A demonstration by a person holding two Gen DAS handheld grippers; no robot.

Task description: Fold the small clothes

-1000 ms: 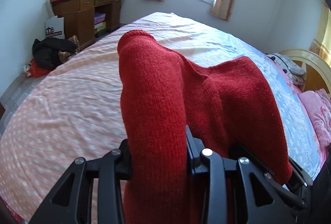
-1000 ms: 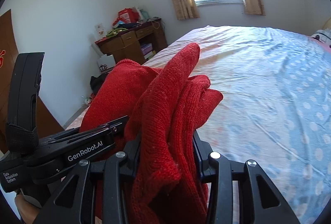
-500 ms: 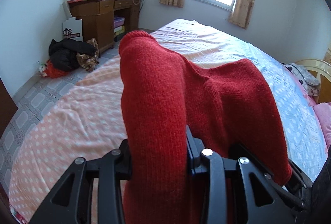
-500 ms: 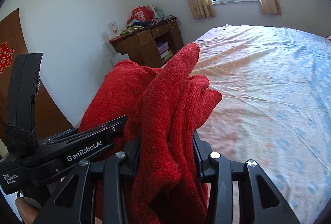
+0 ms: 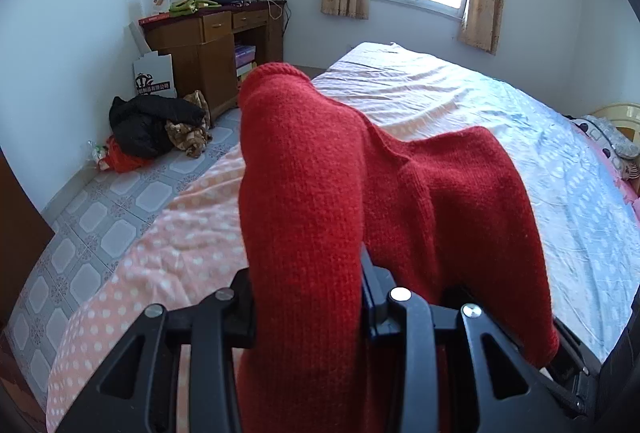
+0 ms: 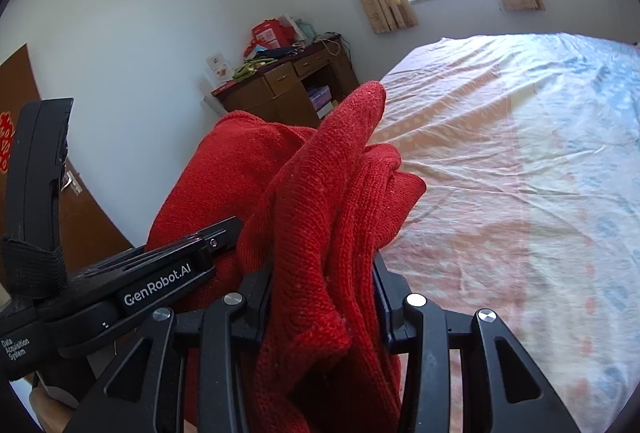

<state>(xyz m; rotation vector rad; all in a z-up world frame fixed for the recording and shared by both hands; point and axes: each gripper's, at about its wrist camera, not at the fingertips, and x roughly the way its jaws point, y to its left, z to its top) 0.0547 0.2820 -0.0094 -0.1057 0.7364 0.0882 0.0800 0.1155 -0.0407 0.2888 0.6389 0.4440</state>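
Observation:
A red knitted garment [image 5: 312, 193] is held up off the bed by both grippers. My left gripper [image 5: 308, 297] is shut on a thick fold of it that sticks up in front of the camera; the fingertips are hidden by the knit. My right gripper [image 6: 320, 297] is shut on a bunched edge of the same garment [image 6: 336, 201]. The left gripper's body [image 6: 160, 285] shows at the left in the right wrist view, close beside the right one. The garment spans between them and hangs over both.
The bed [image 5: 460, 105] with a dotted pink and blue sheet lies below and ahead. A wooden desk [image 5: 208, 45] with clutter stands by the far wall. A pile of dark clothes [image 5: 152, 125] lies on the tiled floor. Pillows [image 5: 616, 141] are at the right.
Both grippers have moved back and up with the garment, and swung left: the bed looks farther away, and more floor, desk and wall show. The grip on the knit is unchanged.

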